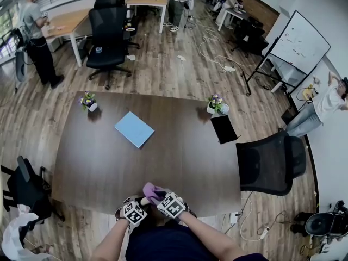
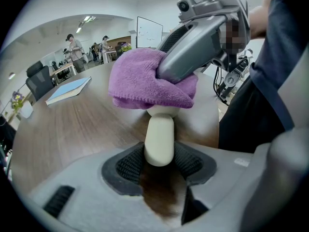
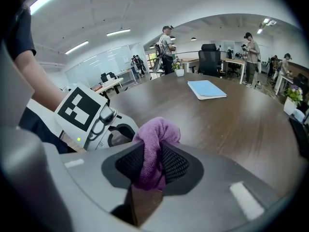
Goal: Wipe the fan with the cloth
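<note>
My left gripper (image 2: 159,164) is shut on the cream handle of a small fan (image 2: 160,138), which stands up between the ribbed pads. The fan's head is hidden under a purple cloth (image 2: 145,81). My right gripper (image 3: 153,166) is shut on that cloth (image 3: 154,146), bunched between its pads, and presses it onto the top of the fan from the right (image 2: 203,42). In the head view both grippers meet at the table's near edge, left gripper (image 1: 141,203) and right gripper (image 1: 156,196), with the cloth (image 1: 149,188) just ahead of them.
On the dark wooden table (image 1: 179,162) lie a blue notebook (image 1: 134,129) and a black tablet (image 1: 223,128), with small flower pots at the far left (image 1: 88,101) and far right (image 1: 216,103). A black chair (image 1: 269,165) stands at the right edge. People stand by desks farther back.
</note>
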Tool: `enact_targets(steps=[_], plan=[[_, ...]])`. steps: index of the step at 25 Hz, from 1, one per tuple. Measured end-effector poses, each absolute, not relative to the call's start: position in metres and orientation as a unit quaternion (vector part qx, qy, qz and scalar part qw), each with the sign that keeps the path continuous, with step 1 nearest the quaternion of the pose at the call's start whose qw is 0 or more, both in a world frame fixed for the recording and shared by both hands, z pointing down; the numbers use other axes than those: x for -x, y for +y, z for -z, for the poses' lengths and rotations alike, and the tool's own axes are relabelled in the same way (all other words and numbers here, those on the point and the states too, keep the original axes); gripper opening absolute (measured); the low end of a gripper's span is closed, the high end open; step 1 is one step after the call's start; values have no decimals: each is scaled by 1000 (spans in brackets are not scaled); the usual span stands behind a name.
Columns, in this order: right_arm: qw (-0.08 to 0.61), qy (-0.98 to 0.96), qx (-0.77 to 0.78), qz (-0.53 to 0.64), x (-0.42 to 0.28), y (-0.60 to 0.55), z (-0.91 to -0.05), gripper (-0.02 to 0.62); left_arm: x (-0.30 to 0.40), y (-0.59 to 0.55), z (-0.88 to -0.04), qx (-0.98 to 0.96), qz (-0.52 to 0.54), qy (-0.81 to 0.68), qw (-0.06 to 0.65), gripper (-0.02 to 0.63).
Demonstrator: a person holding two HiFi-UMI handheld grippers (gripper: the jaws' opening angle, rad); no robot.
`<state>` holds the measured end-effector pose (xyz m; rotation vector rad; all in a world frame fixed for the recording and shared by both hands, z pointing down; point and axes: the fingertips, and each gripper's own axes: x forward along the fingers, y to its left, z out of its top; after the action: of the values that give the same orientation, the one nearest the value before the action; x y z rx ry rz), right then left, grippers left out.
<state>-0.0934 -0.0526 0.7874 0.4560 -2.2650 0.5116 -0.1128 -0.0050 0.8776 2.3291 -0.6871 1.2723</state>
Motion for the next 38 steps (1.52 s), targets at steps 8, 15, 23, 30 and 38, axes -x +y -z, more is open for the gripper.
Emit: enact_targets(steps=[8, 15, 23, 30, 38], plan=[[389, -893, -136, -179, 104, -39, -792, 110, 112, -6, -878, -832, -454, -246, 200, 198], [384, -902, -107, -163, 116, -32, -790, 110, 112, -6, -879, -833, -454, -246, 200, 198], [408, -900, -51, -148, 122, -8, -796, 109, 112, -5, -877, -834, -451, -247, 199, 198], [439, -888, -26, -132, 107, 2, -800, 107, 112, -5, -878, -833, -454, -246, 200, 198], [457, -880, -18, -128, 85, 10, -805, 107, 112, -5, -878, -834, -454, -244, 198, 198]])
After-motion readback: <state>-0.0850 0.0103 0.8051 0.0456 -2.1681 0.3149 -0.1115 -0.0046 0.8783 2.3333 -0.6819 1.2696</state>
